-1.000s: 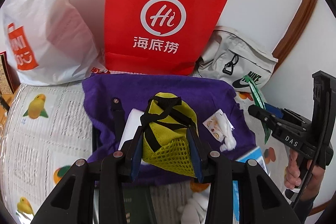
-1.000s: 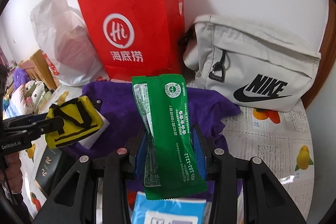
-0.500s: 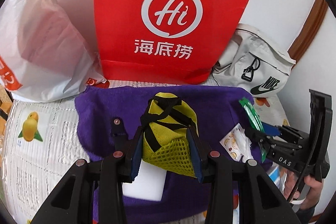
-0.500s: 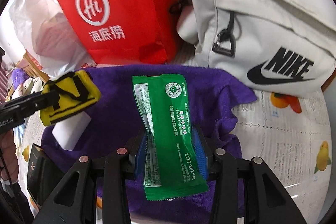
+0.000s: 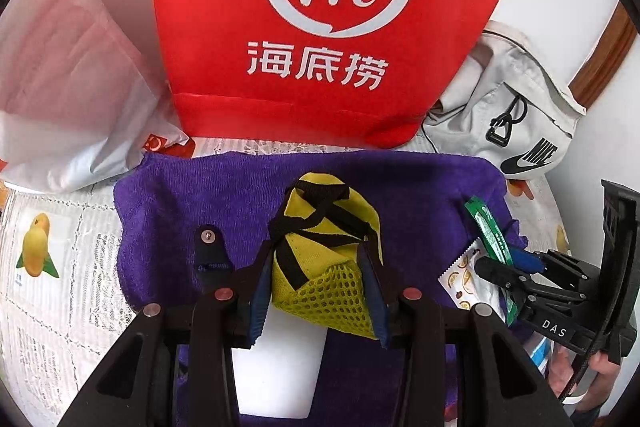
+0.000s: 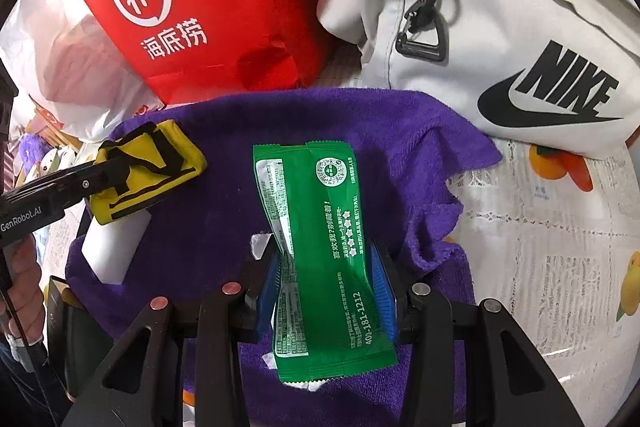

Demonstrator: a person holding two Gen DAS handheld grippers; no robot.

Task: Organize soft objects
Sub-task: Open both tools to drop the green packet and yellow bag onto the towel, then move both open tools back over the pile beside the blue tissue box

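My left gripper [image 5: 318, 291] is shut on a yellow mesh pouch [image 5: 324, 251] with black straps, held low over a purple towel [image 5: 224, 195]. The same pouch [image 6: 148, 171] shows at the left of the right wrist view. My right gripper [image 6: 326, 287] is shut on a green snack packet [image 6: 320, 227], squeezed at its waist above the towel [image 6: 384, 131]. That packet [image 5: 490, 237] appears edge-on at the right of the left wrist view, over a small white sachet [image 5: 466, 275] lying on the towel. A white block [image 5: 276, 367] lies on the towel under the pouch.
A red paper bag [image 5: 332, 27], a white plastic bag [image 5: 68, 79] and a pale grey Nike bag [image 6: 500, 27] stand along the wall behind the towel. A fruit-print tablecloth [image 6: 560, 227] stretches to the right. A dark box [image 6: 68, 331] sits at the towel's near left edge.
Both grippers have sunk and moved forward over the purple towel, each keeping its load. The bags at the back loom larger. The white block now lies under the left gripper.
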